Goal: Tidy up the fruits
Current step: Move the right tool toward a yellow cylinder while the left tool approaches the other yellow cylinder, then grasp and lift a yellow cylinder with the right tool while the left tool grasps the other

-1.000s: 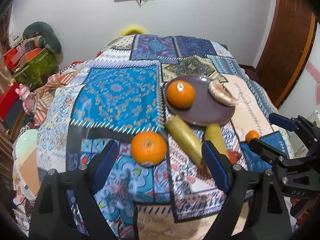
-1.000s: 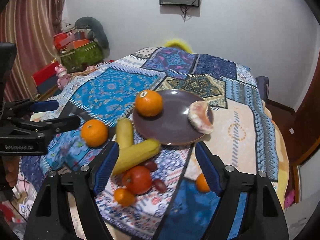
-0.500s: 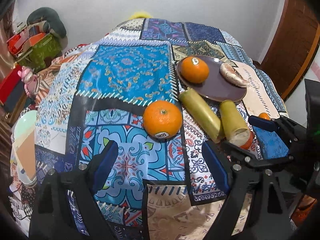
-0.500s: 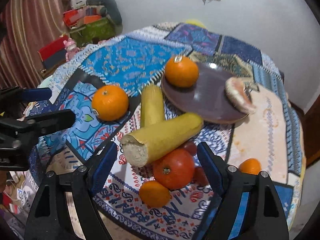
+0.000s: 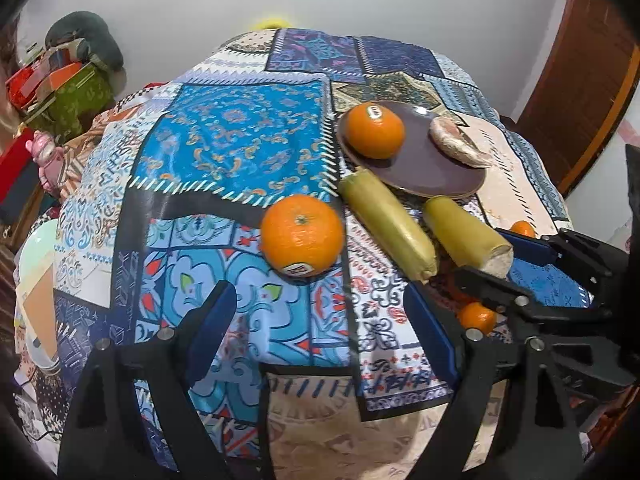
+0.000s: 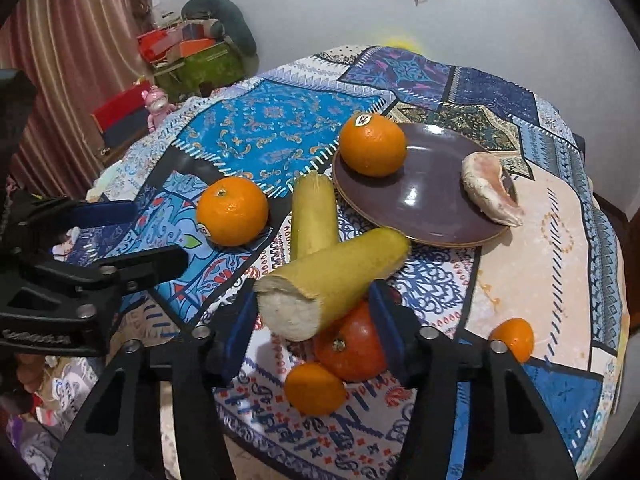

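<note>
Both claws have come lower and nearer the fruit since the earlier frames, and the right claw's (image 6: 312,312) jaws have just been closing, with the cut end of a banana piece (image 6: 332,276) between them. Blue pads stand at either side of that piece; whether they press on it I cannot tell. Right claw tilts steeply down at the near edge of the bench (image 6: 540,256).

Left claw (image 5: 320,320) is wide open and holds nothing, pitched down over the cloth just short of a loose orange (image 5: 302,236).

Count: two large oranges, the second (image 6: 372,144) on the plate (image 6: 420,208); two banana pieces, the other (image 6: 312,208) lying beside the first, their far ends near the plate rim; one red tomato (image 6: 352,348) under the right claw; two small mandarins, one (image 6: 314,388) touching the tomato, one (image 6: 514,338) apart to the right; one pale pinkish fruit wedge (image 6: 490,188) at the plate's right rim.

Plate is round, glossy, brown-purple. Banana skins are yellow-green and smooth, cut face white and rough. Oranges are dimpled, each with a sticker. Bench carries a shiny patchwork-print cloth (image 5: 240,148), blue panels dominant.
</note>
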Demonstrator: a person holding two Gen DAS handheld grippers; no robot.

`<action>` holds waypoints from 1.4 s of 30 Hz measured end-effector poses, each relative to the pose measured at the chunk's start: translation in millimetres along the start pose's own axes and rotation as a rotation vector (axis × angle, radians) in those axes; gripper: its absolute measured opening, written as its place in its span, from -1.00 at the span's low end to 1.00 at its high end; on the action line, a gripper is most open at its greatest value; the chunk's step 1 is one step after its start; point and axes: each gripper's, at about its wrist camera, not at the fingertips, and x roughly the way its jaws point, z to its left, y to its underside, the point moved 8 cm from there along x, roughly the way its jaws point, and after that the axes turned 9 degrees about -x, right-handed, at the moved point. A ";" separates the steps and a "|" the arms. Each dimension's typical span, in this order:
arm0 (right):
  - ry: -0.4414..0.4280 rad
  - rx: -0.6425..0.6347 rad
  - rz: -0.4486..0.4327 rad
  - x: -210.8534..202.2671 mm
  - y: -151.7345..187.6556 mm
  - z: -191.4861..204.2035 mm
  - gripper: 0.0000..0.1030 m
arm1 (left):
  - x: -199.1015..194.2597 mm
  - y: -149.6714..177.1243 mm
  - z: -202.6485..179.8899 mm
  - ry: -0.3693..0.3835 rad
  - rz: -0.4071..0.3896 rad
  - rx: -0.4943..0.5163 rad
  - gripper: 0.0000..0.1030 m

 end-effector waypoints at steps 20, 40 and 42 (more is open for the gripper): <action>-0.011 0.154 0.013 -33.2 41.2 -83.3 -0.79 | 50.2 0.7 -57.5 0.065 0.091 -0.010 0.67; 0.045 0.034 0.037 10.4 15.0 -92.5 0.09 | 87.1 -8.4 -67.5 0.092 0.107 -0.071 -0.03; 0.024 0.044 0.034 15.4 10.5 -94.0 0.14 | 86.9 -8.0 -66.4 0.102 0.106 -0.065 -0.04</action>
